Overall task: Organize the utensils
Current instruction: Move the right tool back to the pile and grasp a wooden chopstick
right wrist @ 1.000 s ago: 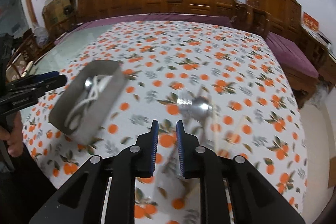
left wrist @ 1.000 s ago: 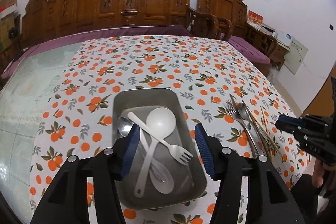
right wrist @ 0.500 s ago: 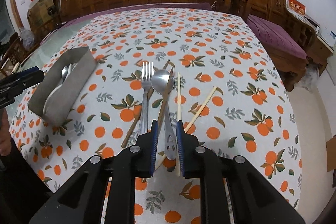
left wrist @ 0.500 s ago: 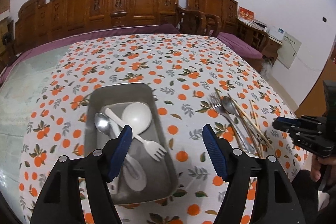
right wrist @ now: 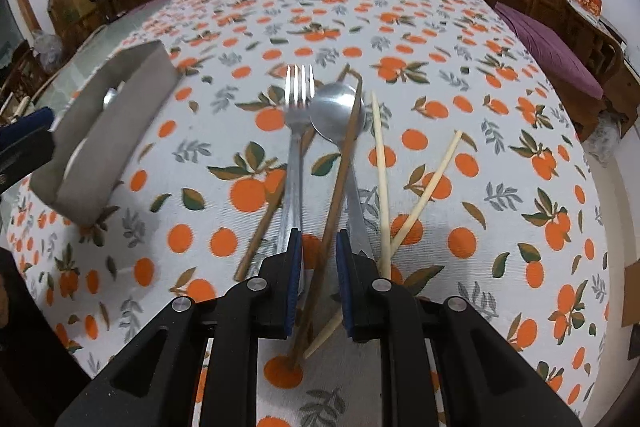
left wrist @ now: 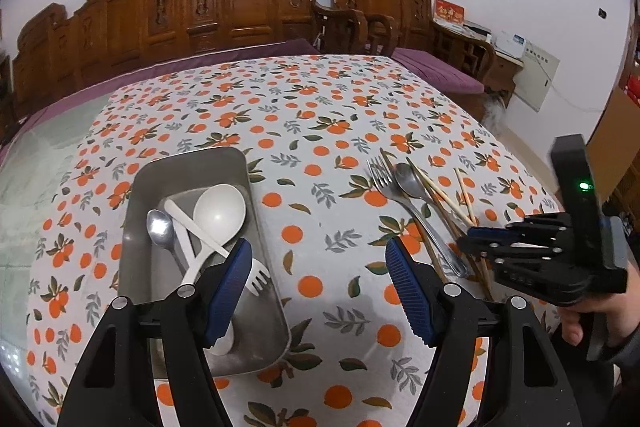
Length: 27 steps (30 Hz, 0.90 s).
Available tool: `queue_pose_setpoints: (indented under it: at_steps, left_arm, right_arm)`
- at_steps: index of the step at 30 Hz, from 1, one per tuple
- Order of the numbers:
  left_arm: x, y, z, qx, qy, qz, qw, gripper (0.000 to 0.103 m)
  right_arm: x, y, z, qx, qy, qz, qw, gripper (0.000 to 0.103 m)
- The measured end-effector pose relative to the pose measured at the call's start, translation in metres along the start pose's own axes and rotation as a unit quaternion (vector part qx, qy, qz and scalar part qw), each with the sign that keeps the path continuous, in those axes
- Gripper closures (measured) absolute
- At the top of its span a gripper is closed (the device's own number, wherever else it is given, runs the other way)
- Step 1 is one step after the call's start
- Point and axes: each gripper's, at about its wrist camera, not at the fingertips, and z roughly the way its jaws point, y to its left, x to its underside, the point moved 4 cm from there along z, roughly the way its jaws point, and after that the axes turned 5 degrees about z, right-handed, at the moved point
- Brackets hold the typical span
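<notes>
Utensils lie in two groups on the table, which wears a white cloth printed with oranges and leaves. On the left sits a grey metal tray; inside it are a white ladle-shaped spoon, a small metal spoon and a white plastic fork, their handles crossing one another. Well apart to the right, loose on the cloth: a metal fork, a metal spoon just beside it, two brown chopsticks and two pale chopsticks, all overlapping in a loose fan.

Left gripper hangs over the near edge of the table, jaws spread wide, nothing between them; its left blue pad sits over the tray's near right corner, the right pad over bare cloth.

Right gripper is low over the near ends of the loose pile. Its jaws stand narrowly apart, with one brown chopstick running through the gap; the fork handle passes at the left pad, the spoon handle at the right. Cannot tell whether the pads actually touch the chopstick. From the left wrist view the same gripper shows at the right, held in a hand, tips over the chopstick ends.

Carved wooden chairs line the far side.
</notes>
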Motion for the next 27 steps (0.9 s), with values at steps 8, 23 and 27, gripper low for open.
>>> queue_pose_setpoints:
  at_steps: [8, 23, 27]
  left_arm:
    - [0.002, -0.012, -0.001, 0.000, 0.000, 0.009, 1.0000, 0.037]
    - [-0.004, -0.050, 0.011, -0.014, 0.014, 0.027, 0.9994, 0.037]
    - [-0.008, -0.067, 0.029, -0.016, 0.031, 0.040, 0.9986, 0.037]
  right_arm:
    - [0.000, -0.005, 0.005, 0.010, 0.006, 0.002, 1.000, 0.096]
    - [0.008, -0.044, -0.067, -0.014, -0.063, 0.016, 0.998, 0.097]
    - [0.004, -0.055, -0.071, -0.017, -0.070, 0.027, 0.997, 0.097]
